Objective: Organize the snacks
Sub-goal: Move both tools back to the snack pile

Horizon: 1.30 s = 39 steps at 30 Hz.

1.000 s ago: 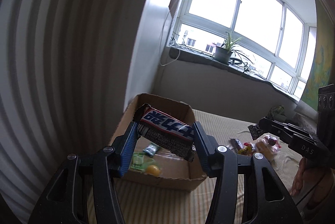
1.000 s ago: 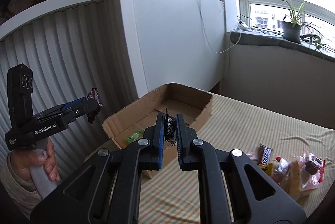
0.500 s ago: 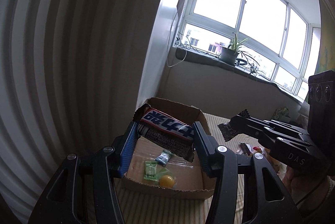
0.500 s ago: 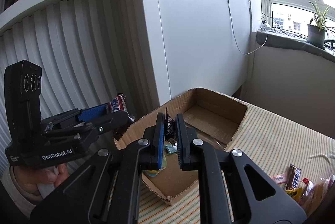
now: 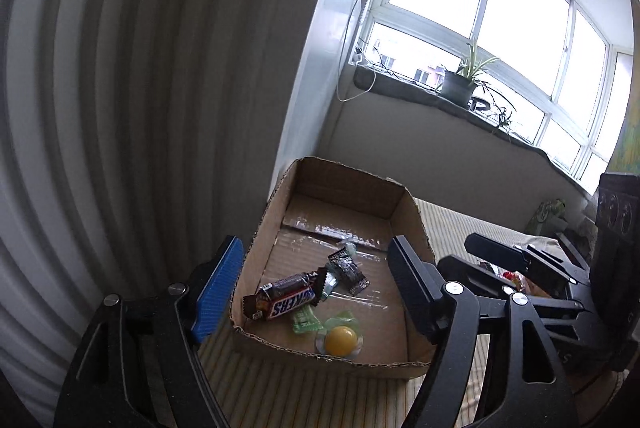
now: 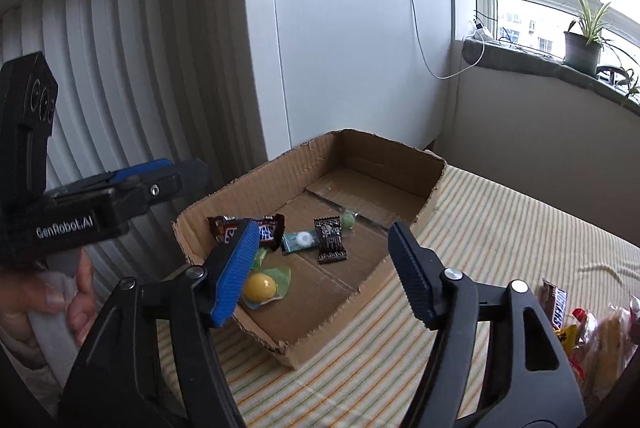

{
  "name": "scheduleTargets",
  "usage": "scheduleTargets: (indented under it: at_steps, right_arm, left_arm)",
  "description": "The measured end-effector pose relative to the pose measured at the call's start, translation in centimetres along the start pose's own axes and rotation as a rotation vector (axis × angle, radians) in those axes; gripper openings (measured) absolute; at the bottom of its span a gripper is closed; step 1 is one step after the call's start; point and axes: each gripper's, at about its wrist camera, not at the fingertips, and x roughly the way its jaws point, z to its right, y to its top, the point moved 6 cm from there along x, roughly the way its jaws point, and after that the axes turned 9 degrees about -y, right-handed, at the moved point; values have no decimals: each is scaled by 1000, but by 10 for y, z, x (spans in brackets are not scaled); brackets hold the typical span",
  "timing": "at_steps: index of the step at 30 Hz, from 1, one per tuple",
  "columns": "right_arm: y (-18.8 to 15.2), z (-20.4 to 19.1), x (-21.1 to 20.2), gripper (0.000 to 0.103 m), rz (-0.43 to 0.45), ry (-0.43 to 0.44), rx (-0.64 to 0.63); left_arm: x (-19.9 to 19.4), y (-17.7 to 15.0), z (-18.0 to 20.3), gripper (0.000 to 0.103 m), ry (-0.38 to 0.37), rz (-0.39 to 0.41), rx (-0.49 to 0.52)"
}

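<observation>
We are hovering both tongs, left gripper (image 5: 316, 292) and right gripper (image 6: 324, 268), just released, over cardboard box (image 5: 412, 204); Snickers bar (image 5: 286, 298) and black packet (image 6: 330, 241) lying inside, sorted.

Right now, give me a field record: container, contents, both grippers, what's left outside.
container: open brown cardboard box on striped cloth
contents: brown Snickers bar, black sachet, teal mint wrapper, yellow round candy, small green candies
left gripper: open, empty, jaws just opened
right gripper: open, empty, jaws just opened
outside: snack pile on the cloth
</observation>
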Motion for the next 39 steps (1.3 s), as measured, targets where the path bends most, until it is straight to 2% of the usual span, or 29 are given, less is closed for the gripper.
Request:
scheduleTargets:
  at_steps: [5, 11, 18, 28, 39]
  right_arm:
    - [-10, -8, -14, 78, 29, -59, -64]
    - [-18, -11, -31, 79, 49, -30, -59]
    - [-35, 14, -55, 79, 64, -45, -18]
    - [-85, 101, -103, 80, 51, -192, 107]
    - [-151, 211, -168, 80, 28, -398, 301]
  left_arm:
    - [5, 7, 7, 76, 11, 7, -6]
    - [-2, 9, 21, 76, 24, 9, 14]
    - [-4, 8, 59, 77, 5, -3, 83]
    - [23, -8, 135, 79, -80, -77, 192]
    - [54, -64, 256, 79, -277, -223, 357]
